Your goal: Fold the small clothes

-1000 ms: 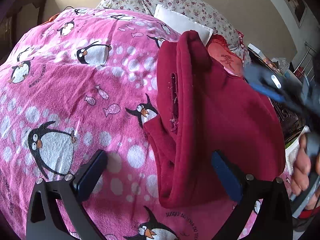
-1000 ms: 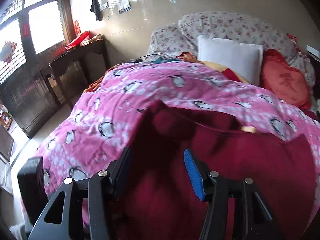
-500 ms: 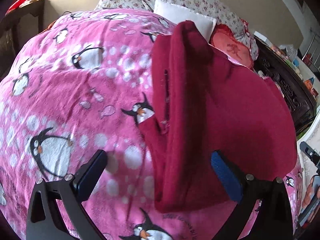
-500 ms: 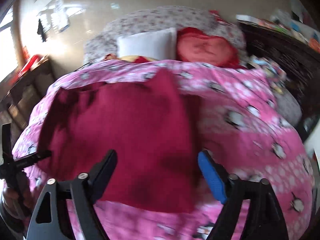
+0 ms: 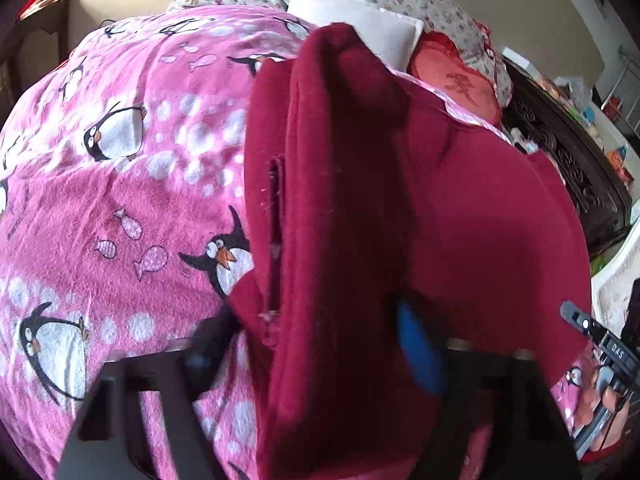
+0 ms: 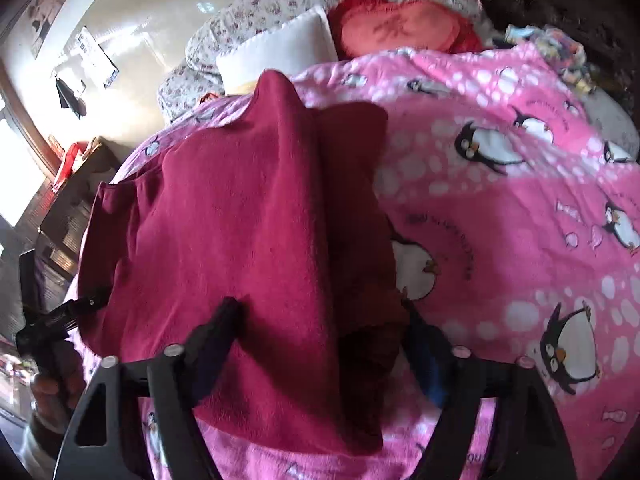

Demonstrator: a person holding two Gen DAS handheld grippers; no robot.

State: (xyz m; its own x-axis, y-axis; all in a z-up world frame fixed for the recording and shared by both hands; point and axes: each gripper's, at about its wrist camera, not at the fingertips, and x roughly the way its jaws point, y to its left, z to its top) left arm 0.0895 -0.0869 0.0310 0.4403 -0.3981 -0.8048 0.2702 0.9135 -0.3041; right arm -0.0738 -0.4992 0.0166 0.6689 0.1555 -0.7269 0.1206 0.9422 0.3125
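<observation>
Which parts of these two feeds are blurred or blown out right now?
Left wrist view: the left gripper smears with motion blur, the dark red fleece garment stays fairly sharp. Right wrist view: window glare blows out the left edge, the right gripper is soft.

A home bedroom was shown: a bed was covered with a pink penguin blanket [image 5: 120,208], with pillows [image 6: 280,50] piled at its head.

Left claw [image 5: 316,344] open astride folded red garment [image 5: 400,208] edge — penguin blanket [image 5: 120,208] beneath.
</observation>
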